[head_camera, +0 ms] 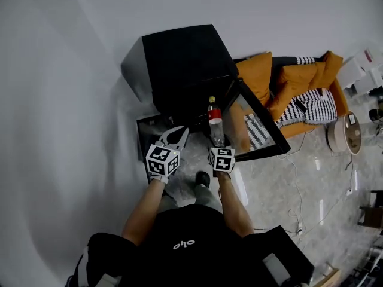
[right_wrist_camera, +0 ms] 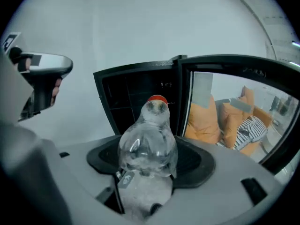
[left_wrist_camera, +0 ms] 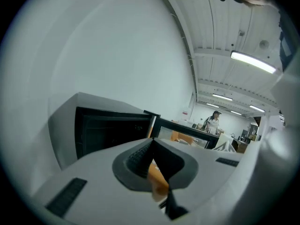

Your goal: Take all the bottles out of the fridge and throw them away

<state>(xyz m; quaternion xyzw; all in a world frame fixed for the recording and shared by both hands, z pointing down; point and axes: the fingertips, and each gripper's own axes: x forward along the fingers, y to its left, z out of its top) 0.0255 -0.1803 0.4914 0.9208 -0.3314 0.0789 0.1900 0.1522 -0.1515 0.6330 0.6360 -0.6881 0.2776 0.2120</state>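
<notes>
I'm seeing an orange sofa (head_camera: 299, 79) with a black-and-white striped throw (head_camera: 317, 105) lying across it. A thin cable (head_camera: 297, 178) is trailing over the pale marble floor (head_camera: 281, 211). A person (left_wrist_camera: 214, 121) is standing far off under ceiling strip lights (left_wrist_camera: 253, 62).

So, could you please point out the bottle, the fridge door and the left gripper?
bottle (right_wrist_camera: 148, 146): right gripper view, on its clear body between the jaws.
fridge door (right_wrist_camera: 216, 110): right gripper view, on its glass pane.
left gripper (head_camera: 183, 131): head view, at the tips of its shut jaws.
</notes>
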